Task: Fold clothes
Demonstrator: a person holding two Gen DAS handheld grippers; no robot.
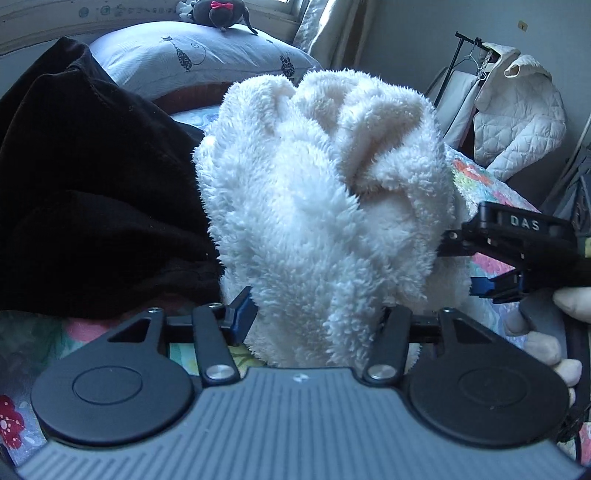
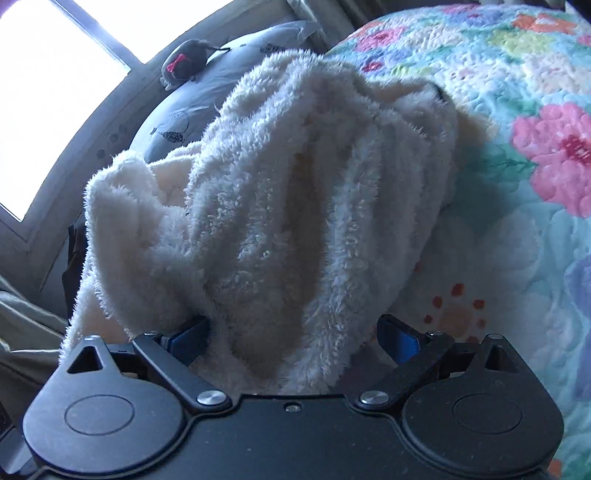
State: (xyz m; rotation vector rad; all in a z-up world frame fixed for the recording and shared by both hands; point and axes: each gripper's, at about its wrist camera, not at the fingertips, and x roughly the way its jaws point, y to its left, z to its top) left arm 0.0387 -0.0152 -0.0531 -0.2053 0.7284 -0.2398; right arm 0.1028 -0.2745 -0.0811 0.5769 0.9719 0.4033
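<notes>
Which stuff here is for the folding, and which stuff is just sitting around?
For the folding:
fluffy white garment, bunched between both grippers
left gripper
right gripper
black garment, maybe next

Just lying about:
pillow
dark plush toy
quilted white jacket on a rack
flowery quilt

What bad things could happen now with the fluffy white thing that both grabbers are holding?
1. The fluffy white garment is bunched between the fingers of the left gripper and the right gripper. Thick fleece might slip out, and a fold made from a bunched hold would likely be lumpy.
2. The dark garment lies right beside it on the floral quilt. A swing could drag or catch it.
</notes>
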